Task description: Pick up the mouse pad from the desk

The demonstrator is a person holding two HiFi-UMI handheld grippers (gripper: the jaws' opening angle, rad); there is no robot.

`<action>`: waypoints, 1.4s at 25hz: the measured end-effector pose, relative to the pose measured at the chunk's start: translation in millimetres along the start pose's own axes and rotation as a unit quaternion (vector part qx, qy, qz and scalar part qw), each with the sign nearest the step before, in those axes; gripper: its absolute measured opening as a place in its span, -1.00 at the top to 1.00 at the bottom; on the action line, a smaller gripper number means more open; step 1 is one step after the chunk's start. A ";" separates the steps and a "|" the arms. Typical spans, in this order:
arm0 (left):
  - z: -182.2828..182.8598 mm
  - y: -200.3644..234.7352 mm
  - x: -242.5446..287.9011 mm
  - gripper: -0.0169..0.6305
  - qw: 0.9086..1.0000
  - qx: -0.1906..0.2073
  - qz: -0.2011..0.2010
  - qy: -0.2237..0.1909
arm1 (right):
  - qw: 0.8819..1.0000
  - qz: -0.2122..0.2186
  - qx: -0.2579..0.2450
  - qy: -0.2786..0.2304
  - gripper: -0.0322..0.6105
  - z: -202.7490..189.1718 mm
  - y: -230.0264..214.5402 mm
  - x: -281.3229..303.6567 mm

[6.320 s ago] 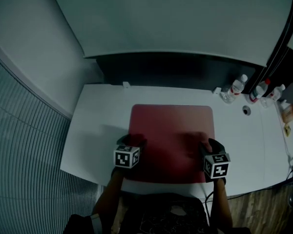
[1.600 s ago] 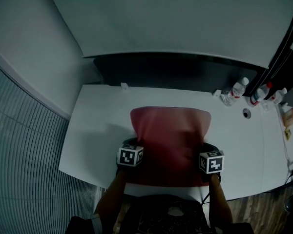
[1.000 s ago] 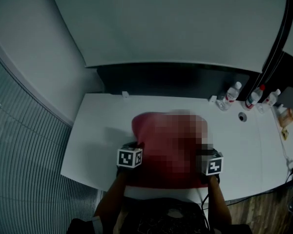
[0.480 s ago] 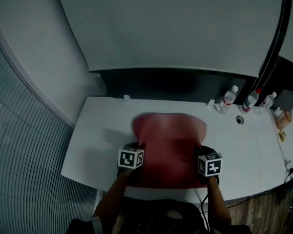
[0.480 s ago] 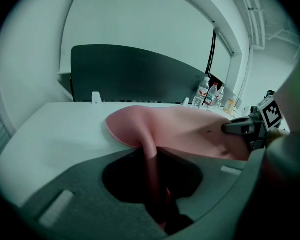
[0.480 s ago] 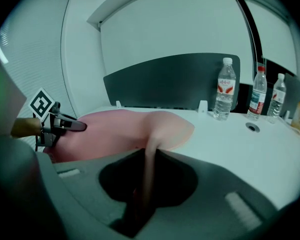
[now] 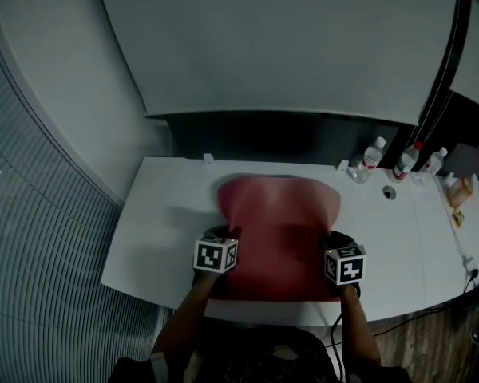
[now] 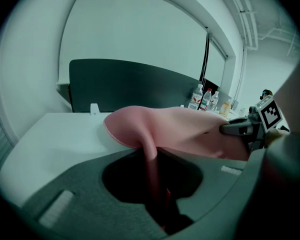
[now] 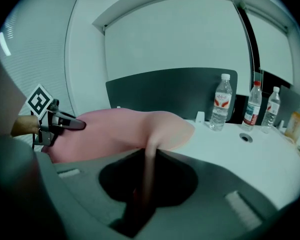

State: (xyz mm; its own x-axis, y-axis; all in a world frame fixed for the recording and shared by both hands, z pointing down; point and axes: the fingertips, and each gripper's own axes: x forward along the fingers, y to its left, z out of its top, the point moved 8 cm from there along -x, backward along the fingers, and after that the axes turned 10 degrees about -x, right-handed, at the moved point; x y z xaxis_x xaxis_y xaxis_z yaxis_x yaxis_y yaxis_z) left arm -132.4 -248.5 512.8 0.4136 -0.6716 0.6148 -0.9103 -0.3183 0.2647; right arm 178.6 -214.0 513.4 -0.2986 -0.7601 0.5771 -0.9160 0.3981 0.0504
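Left gripper, right gripper — dark bodies, black-and-white marker cubes

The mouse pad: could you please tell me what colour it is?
Pinkish red; the mouse pad shows best in the right gripper view.

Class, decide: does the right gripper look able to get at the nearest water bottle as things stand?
Probably not yet: the right gripper is shut on the mouse pad. The way across the desk to the water bottle looks open, but it must let go first.
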 end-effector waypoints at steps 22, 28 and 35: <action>56.8 -17.9 -81.1 0.74 0.993 0.034 -0.017 -0.115 | 0.992 -0.057 -0.041 -0.102 0.74 70.8 29.9 -64.5; 66.4 -24.4 -107.3 0.73 0.988 0.048 -0.022 -0.142 | 0.988 -0.074 -0.053 -0.125 0.74 84.3 40.8 -86.5; 75.1 -29.2 -136.1 0.73 0.983 0.061 -0.033 -0.169 | 0.982 -0.099 -0.060 -0.149 0.73 93.4 54.3 -108.0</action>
State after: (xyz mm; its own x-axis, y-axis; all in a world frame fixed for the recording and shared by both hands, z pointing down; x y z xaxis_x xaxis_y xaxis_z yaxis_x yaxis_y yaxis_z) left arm -160.8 -198.0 365.6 0.4725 -0.8244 0.3117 -0.8810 -0.4327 0.1912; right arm 136.0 -158.2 377.7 -0.1996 -0.9382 0.2829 -0.9309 0.2717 0.2442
